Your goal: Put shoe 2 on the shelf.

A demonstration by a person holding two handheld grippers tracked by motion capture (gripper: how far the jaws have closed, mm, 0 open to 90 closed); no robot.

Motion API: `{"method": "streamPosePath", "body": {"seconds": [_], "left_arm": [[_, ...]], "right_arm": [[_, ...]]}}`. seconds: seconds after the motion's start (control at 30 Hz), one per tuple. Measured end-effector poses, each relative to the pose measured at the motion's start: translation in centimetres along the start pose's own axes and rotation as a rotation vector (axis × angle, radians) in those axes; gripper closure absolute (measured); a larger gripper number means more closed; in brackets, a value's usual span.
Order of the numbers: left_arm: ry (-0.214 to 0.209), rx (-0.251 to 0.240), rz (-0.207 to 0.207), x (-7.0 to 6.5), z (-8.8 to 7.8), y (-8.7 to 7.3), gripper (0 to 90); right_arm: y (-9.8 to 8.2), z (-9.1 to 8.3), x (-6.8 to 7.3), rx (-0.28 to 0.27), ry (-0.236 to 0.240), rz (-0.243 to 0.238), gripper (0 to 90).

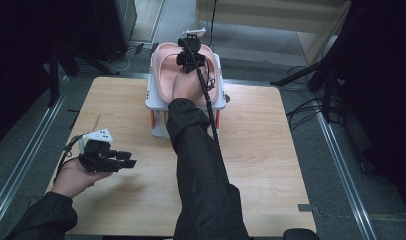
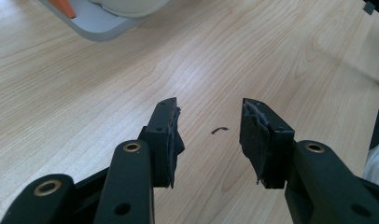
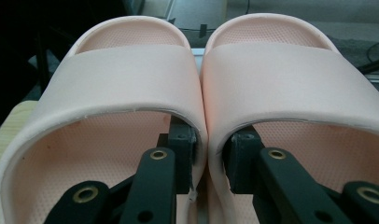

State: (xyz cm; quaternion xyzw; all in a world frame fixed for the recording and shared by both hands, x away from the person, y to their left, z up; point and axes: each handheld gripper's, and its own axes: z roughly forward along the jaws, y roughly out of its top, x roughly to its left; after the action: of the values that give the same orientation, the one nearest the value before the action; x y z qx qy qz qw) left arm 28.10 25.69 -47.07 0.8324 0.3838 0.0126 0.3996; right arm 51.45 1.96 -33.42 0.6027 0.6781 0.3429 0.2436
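Right gripper (image 3: 206, 163) reached to the far edge of the worktop (image 1: 251, 150), where a pair of pink slippers (image 3: 201, 93) sat side by side on a white rack (image 1: 156, 97) with orange legs. One jaw was inside each slipper, under the straps, pinching the two touching inner walls together. Grip looked seated, though the pads were partly hidden by foam.

Left gripper (image 2: 208, 140) hovered low over bare wood near the left front, jaws spread, nothing between them; a small dark scrap (image 2: 219, 130) lay on the worktop ahead.

Judgement: the step was taking both slippers as one pair. To do it well, keep the pinch deep on both walls and lift straight up, level, so neither slipper peels out.

Orientation: long axes parallel, running away from the person; the ends toward the far side were rounded, straps crossing them. Toes or heels nearest could not be told.
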Motion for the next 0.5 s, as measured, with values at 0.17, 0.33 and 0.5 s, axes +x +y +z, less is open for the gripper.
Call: {"method": "streamPosePath", "body": {"seconds": [0.17,0.33,0.5], "left_arm": [[-0.001,0.009,-0.004,-0.02,0.24,0.07,56.5],[0.000,0.013,0.003,-0.10,0.31,0.08,56.5],[-0.006,0.016,0.005,-0.11,0.37,0.05,56.5]], "right_arm": [[0.02,0.05,-0.13,-0.001,0.004,0.000,75.3],[-0.03,0.08,-0.11,-0.002,0.004,-0.012,73.9],[-0.13,0.18,0.04,-0.006,-0.001,-0.032,67.0]]}}
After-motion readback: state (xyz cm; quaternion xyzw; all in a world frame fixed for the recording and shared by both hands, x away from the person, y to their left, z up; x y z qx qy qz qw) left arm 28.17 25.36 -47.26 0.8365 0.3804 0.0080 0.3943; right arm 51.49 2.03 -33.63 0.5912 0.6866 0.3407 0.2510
